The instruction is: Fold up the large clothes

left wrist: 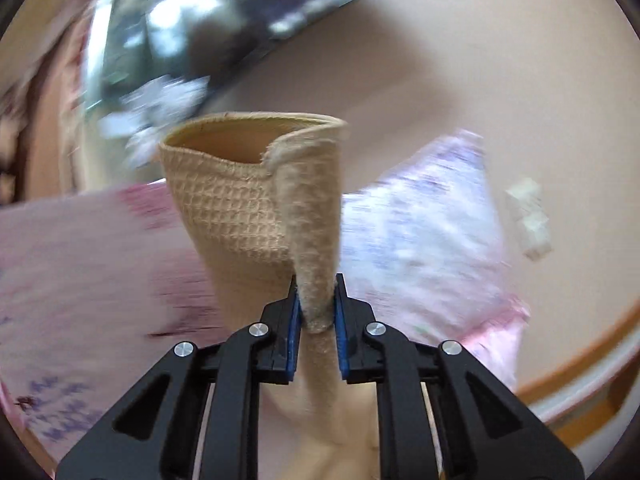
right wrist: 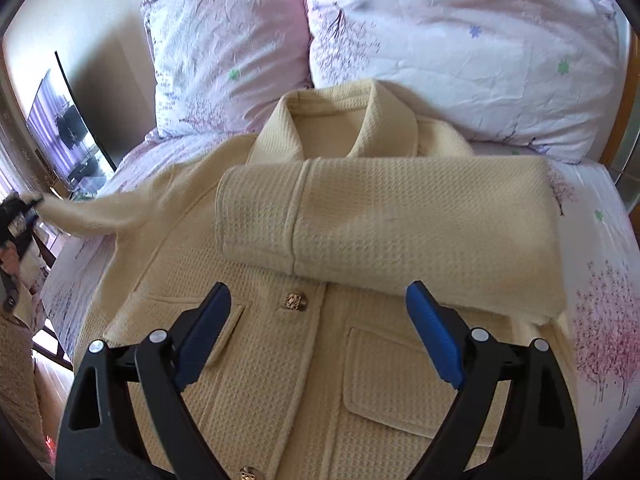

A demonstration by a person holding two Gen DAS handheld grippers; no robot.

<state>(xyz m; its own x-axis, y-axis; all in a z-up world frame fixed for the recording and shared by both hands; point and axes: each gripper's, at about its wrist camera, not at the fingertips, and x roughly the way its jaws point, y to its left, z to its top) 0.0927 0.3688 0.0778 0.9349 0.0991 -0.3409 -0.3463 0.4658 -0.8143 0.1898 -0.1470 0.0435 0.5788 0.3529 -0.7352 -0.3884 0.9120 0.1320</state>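
The left hand-held gripper (left wrist: pixel 316 300) is clamped on the cuff (left wrist: pixel 256 184) of the jacket's (right wrist: pixel 280 320) sleeve, lifted off the bed (right wrist: pixel 600 280) to its side. The right hand-held gripper (right wrist: pixel 318 332) hangs wide and empty above the jacket front; the other sleeve (right wrist: pixel 380 220), already folded across the chest, lies just ahead. The waffle knit looks thick, soft and floppy: best gripped at cuffs, hems or shoulder seams.

No text, label, brand or number can be read in either view. The gold button (right wrist: pixel 297 301) on the cream jacket (right wrist: pixel 280 360) bears a raised pattern, too small to make out.
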